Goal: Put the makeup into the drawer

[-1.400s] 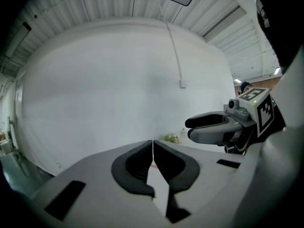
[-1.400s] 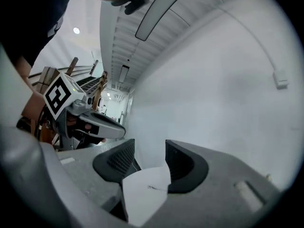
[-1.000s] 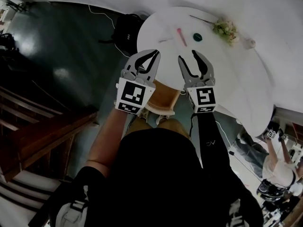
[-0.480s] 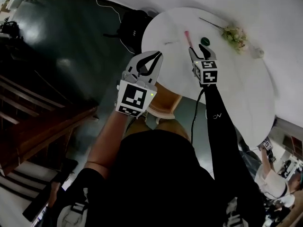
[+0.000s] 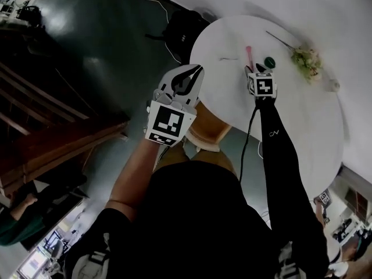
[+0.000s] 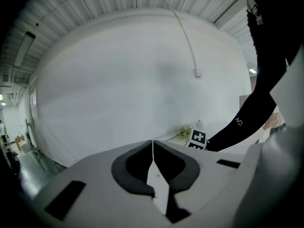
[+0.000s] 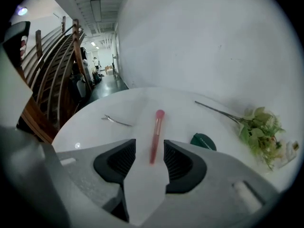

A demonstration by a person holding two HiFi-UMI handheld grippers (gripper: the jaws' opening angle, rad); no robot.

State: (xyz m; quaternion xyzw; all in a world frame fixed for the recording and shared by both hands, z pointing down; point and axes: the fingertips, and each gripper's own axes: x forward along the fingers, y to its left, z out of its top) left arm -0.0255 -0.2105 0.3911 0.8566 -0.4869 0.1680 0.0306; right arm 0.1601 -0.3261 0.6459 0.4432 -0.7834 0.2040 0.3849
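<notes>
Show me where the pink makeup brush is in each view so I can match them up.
Head view: pink makeup brush upper right of centre, on the white table, left of the green compact.
Left gripper view: not in it.
Right gripper view: centre, left of the compact.
Shared landmark: the flower sprig, in all three.

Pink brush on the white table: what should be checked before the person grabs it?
1. Right hand-held gripper jaws apart, having just narrowed slightly: ok.
2. Pink brush in line with the gap between them, not yet gripped: ok.
3. Green compact and hair clip lie apart from the brush: ok.
4. Left hand-held gripper shut, holding nothing: ok.
5. Drawer open and ready: cannot tell, no drawer is clearly in view.
</notes>
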